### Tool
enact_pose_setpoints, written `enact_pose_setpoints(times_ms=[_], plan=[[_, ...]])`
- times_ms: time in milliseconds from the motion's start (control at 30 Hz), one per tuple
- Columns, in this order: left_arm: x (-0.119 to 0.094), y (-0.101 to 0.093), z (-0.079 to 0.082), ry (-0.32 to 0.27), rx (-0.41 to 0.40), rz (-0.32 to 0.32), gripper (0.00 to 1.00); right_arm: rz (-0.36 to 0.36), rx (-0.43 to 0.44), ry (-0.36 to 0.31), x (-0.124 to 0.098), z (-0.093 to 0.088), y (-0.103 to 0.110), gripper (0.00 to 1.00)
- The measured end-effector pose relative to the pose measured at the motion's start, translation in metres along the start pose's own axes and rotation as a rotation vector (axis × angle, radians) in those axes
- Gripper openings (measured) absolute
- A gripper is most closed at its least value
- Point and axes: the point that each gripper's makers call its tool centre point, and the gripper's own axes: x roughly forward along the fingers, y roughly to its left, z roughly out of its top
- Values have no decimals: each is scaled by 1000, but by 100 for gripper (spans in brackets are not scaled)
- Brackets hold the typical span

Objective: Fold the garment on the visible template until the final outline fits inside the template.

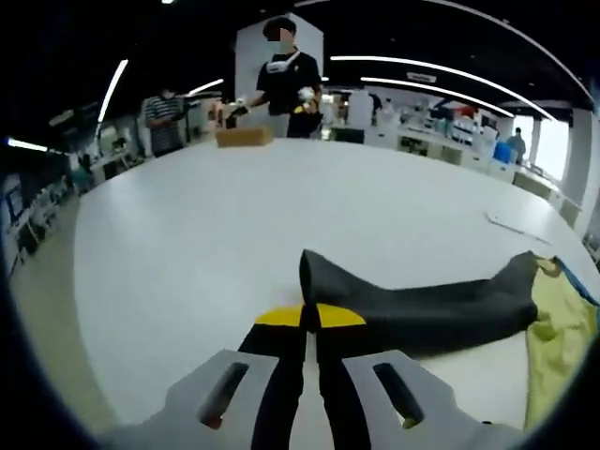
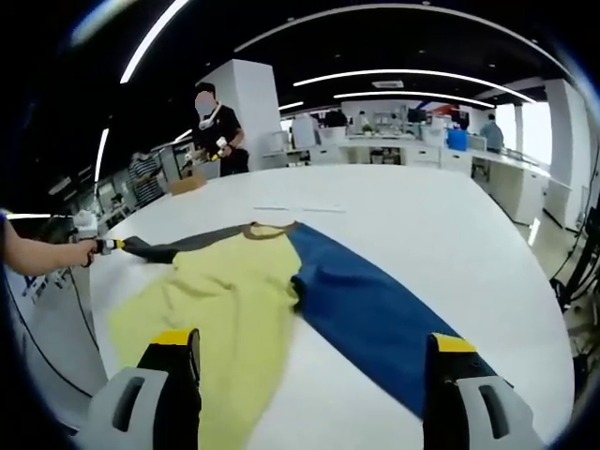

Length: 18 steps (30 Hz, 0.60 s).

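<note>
- Yellow, blue and dark grey make up the garment (image 2: 281,291), which lies spread on the white table (image 2: 412,225): yellow body toward the left in the right gripper view, a blue panel running from the collar toward the lower right, a dark grey sleeve (image 2: 178,247) stretched out to the far left
- Left gripper (image 1: 309,319) has its jaws pressed together on the tip of that dark sleeve (image 1: 412,305); in the left gripper view the sleeve runs from the jaw tips off to the right, where the yellow cloth begins
- In the right gripper view the left gripper (image 2: 105,246) shows at the sleeve's end, held by a hand (image 2: 80,253)
- Right gripper (image 2: 309,352) is spread wide, jaws well apart and holding nothing; the garment's near edge lies between and just beyond the two jaw tips, whether touching them I cannot tell
- Beyond the table a person in a dark top (image 1: 286,80) stands by a brown box (image 1: 244,137)
</note>
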Motion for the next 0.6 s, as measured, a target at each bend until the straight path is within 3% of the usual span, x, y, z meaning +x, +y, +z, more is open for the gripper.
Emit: enact_pose_setpoints(times_ms=[100,267,367,600], plan=[[4,-2,-3,12,38,8,0,3,-3,2,0,0,1,99],[1,4,-13,70,0,74,0,0,-4,6,-1,-1,0,99],[1,4,-21,102,27,99,0,-3,-3,6,-2,-1,0,99],[3,0,-30,116,108,72,0,1,-8,14,-2,-3,3,99]])
